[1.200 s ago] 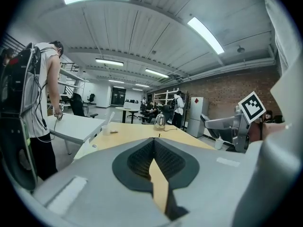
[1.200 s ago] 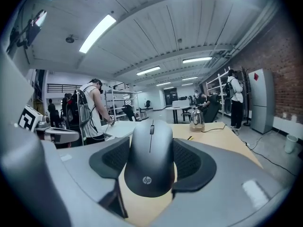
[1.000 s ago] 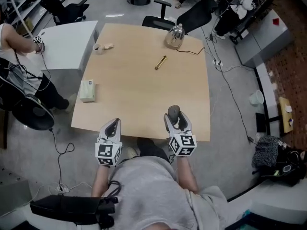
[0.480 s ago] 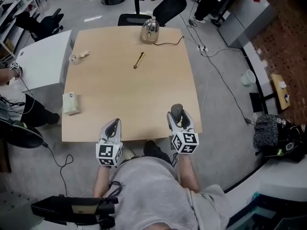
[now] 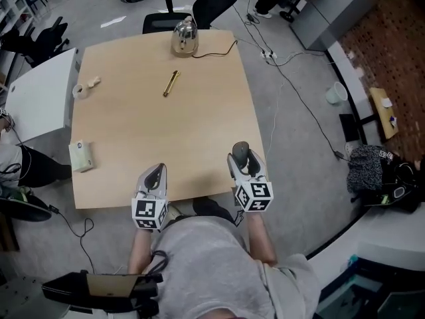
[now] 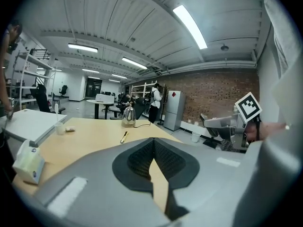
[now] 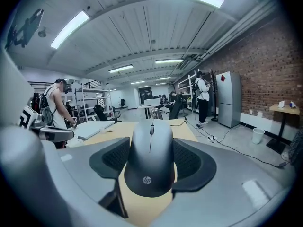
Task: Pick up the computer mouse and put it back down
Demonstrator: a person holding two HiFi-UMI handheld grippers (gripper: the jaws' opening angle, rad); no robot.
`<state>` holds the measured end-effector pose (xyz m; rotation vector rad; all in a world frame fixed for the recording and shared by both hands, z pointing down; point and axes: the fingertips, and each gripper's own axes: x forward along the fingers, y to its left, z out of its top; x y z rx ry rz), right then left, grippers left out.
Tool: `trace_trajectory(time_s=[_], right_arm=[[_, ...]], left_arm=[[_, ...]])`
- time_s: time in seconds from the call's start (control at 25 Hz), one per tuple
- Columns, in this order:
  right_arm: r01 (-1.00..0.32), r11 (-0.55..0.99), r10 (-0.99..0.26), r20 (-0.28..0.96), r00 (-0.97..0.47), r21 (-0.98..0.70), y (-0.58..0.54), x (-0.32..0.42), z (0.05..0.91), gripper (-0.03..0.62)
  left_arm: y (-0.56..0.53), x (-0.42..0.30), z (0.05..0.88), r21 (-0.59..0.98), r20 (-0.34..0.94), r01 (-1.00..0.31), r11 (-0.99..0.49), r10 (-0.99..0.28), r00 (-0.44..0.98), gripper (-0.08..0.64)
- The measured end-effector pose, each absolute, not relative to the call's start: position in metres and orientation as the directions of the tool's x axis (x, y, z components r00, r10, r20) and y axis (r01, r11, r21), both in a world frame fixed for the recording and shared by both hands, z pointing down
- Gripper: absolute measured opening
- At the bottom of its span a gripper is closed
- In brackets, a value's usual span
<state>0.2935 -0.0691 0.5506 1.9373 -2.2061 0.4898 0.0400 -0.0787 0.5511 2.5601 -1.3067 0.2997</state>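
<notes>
A black computer mouse (image 7: 150,157) sits between the pads of my right gripper (image 7: 151,145), which is shut on its sides. In the head view the mouse (image 5: 241,154) and right gripper (image 5: 243,159) hang over the near edge of the wooden table (image 5: 146,131), close to its right corner. My left gripper (image 5: 155,175) is beside it, also at the near edge, with nothing in it. In the left gripper view that gripper's (image 6: 152,141) tips meet, so it is shut.
Far across the table stand a metal kettle (image 5: 184,38) with a cord and a gold pen-like stick (image 5: 170,83). A small cup (image 5: 80,90) and a tissue pack (image 5: 81,156) lie at the left edge. A white table (image 5: 33,98) adjoins on the left; a chair (image 5: 163,22) stands behind.
Both grippers have moved right along the table's near edge, so the table and its objects sit further left in the head view. The mouse stays gripped in the right gripper.
</notes>
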Motion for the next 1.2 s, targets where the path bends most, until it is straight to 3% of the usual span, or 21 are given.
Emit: trace_trajectory(time_s=[0.4,1.2], right_arm=[[-0.984,0.121,-0.923,0.351,-0.161,-0.133,-0.111,0.338,0.558,0.293],[-0.968,0.241,-0.908,0.334,-0.251,-0.071,-0.258,0.38,0.562,0.293]], left_arm=[[-0.109,0.095,0.563,0.136,0.329,-0.808,-0.573,-0.743,0.582,0.02],[-0.143,0.119,0.583,0.129,0.425,-0.883,-0.452,-0.779,0.461,0.02]])
